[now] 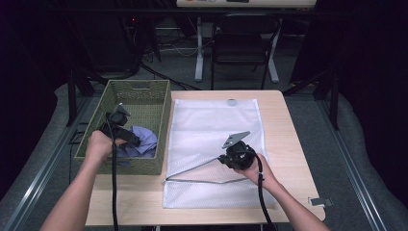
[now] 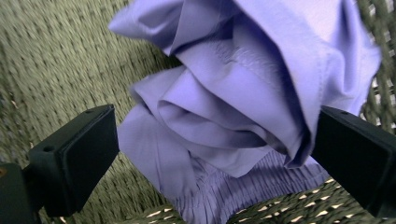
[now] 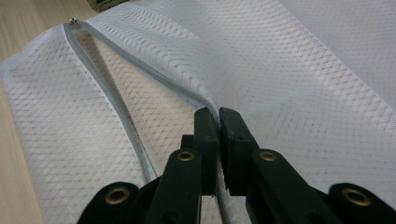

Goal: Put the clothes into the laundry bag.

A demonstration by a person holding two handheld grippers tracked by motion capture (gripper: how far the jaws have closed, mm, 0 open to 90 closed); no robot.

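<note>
A white mesh laundry bag (image 1: 214, 144) lies flat on the wooden table (image 1: 284, 139), its zipped mouth (image 1: 202, 174) gaping near the front. My right gripper (image 3: 218, 114) is shut on the upper edge of that opening (image 3: 154, 77) and holds it lifted; from above the right gripper (image 1: 231, 156) sits over the bag's front part. A crumpled lilac garment (image 2: 243, 88) lies in the green woven basket (image 1: 159, 103) at the table's left. My left gripper (image 1: 137, 142) is down in the basket, jaws open on either side of the lilac garment (image 1: 144, 139), pads apart from the cloth.
The green basket's woven floor (image 2: 42, 56) shows around the cloth. A small metal clip (image 1: 320, 201) lies at the table's front right corner. A black chair (image 1: 243, 43) and desk legs stand beyond the table's far edge.
</note>
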